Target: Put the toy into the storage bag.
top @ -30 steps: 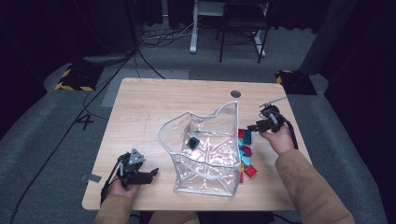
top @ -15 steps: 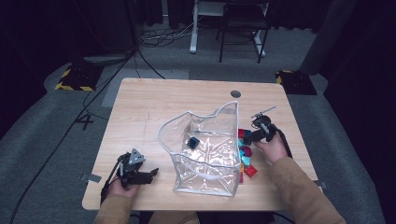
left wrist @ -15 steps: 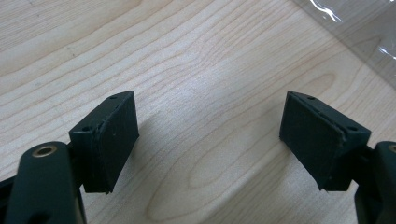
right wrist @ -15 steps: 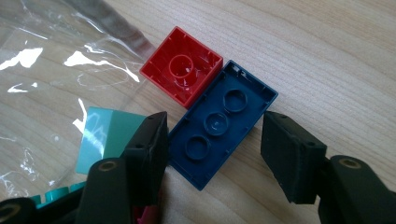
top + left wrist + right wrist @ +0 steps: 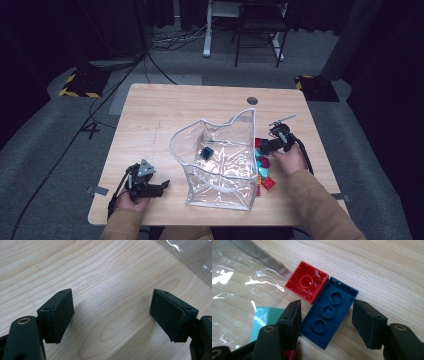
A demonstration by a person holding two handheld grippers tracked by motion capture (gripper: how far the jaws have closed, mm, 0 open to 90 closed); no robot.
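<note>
the right gripper (image 5: 325,322) has been moving down onto the dark blue brick (image 5: 329,312) beside the clear plastic bag (image 5: 220,160), jaws straddling it, not yet gripping; left gripper (image 5: 112,317) is resting wide open, empty.

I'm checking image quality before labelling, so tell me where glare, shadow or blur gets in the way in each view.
High view: dark surroundings, the table evenly lit, the clear bag streaked with reflections, the bricks beside it small and soft. Left gripper view: sharp wood grain, a soft shadow between the open jaws. Right gripper view: white glare on the plastic film; the dark blue brick and red brick sharp, the near jaws slightly soft.
</note>
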